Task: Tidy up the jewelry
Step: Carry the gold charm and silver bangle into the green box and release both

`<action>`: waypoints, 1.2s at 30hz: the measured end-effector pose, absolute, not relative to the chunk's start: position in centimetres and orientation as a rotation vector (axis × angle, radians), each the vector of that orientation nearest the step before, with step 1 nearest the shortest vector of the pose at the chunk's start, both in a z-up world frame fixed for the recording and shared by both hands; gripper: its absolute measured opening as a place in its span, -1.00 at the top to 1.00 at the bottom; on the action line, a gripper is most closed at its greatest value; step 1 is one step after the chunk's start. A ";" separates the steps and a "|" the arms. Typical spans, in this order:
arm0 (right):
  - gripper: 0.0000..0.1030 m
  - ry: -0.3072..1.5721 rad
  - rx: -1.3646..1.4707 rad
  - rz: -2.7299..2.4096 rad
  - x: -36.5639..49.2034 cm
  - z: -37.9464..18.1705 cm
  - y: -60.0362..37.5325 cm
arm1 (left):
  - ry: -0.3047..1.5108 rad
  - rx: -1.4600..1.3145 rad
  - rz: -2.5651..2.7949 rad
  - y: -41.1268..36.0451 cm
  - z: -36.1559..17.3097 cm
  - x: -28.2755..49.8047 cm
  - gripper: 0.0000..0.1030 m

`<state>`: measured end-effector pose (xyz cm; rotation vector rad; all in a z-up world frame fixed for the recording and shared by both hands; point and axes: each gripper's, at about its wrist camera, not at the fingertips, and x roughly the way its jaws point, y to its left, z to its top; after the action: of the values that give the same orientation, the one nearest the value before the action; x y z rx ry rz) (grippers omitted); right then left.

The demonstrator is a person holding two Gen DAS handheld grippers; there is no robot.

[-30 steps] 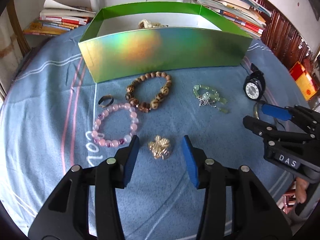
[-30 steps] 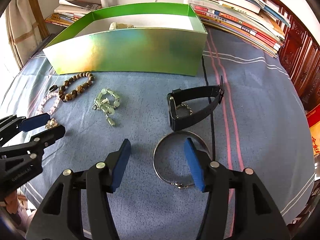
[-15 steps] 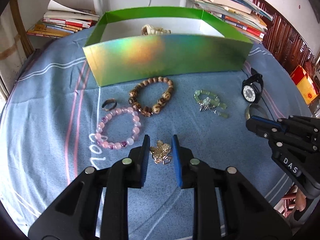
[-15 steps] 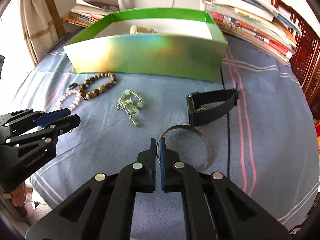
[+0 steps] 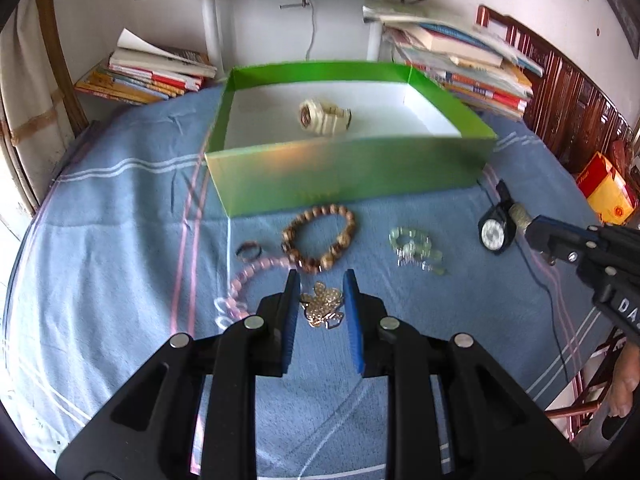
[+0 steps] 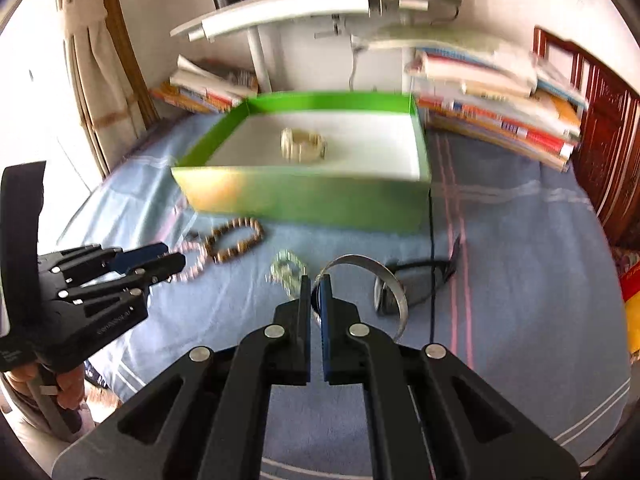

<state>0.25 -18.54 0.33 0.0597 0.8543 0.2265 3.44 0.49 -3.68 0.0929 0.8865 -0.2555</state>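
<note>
On the blue striped bedspread (image 5: pixel 120 208), our left gripper (image 5: pixel 322 294) clamps the gold flower-shaped brooch (image 5: pixel 323 307) and our right gripper (image 6: pixel 316 292) pinches the thin silver metal bangle (image 6: pixel 384 276), both lifted clear for the open green cardboard box (image 5: pixel 352 184).

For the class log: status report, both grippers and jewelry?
Left gripper shut on gold brooch. Right gripper shut on silver bangle. Green box ahead, unobstructed.

The left jaws hide part of the pink bead bracelet (image 5: pixel 244 280).
</note>
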 end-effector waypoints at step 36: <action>0.26 0.859 0.074 0.185 13.0 1.3 -18.2 | 0.875 0.051 -0.154 0.4 0.2 16.7 -0.03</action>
<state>12.98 -18.22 1.33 0.0741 0.8590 0.1846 16.67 0.37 0.17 0.0514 0.8753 -0.1535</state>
